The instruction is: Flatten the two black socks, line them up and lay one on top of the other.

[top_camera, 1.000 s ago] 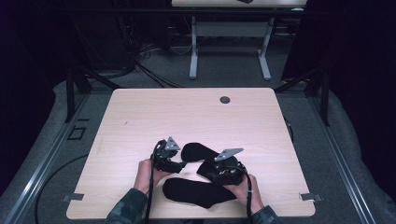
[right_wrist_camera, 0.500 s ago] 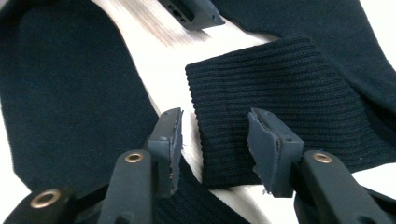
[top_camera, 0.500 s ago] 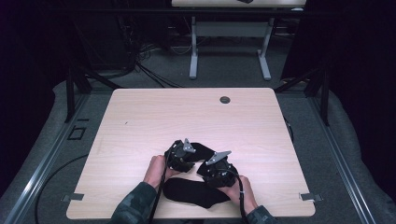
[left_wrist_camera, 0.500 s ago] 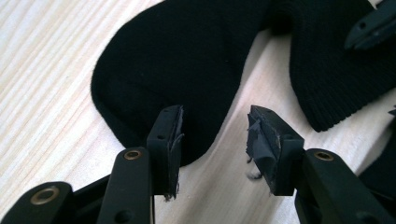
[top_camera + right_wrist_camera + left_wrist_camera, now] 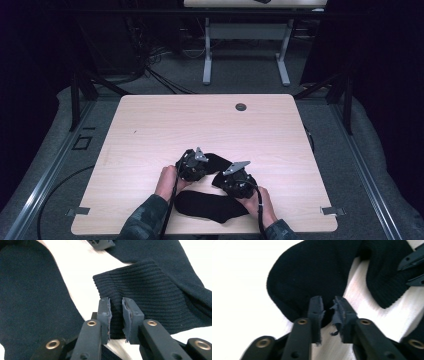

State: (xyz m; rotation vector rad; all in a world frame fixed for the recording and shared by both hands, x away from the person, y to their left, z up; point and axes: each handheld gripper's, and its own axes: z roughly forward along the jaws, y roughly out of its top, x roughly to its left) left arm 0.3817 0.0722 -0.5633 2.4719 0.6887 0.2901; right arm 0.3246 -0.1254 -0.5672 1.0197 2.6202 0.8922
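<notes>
Two socks on table [image 5: 150, 130]: far sock [image 5: 216, 161] mid-table, near sock [image 5: 210, 206] before it at near edge.

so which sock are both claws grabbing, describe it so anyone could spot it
Start at the wooden table and go to its near edge, where two black socks lie. It is the farther sock, bent between the left claw and right claw; the other sock lies flat, nearer the person.
</notes>
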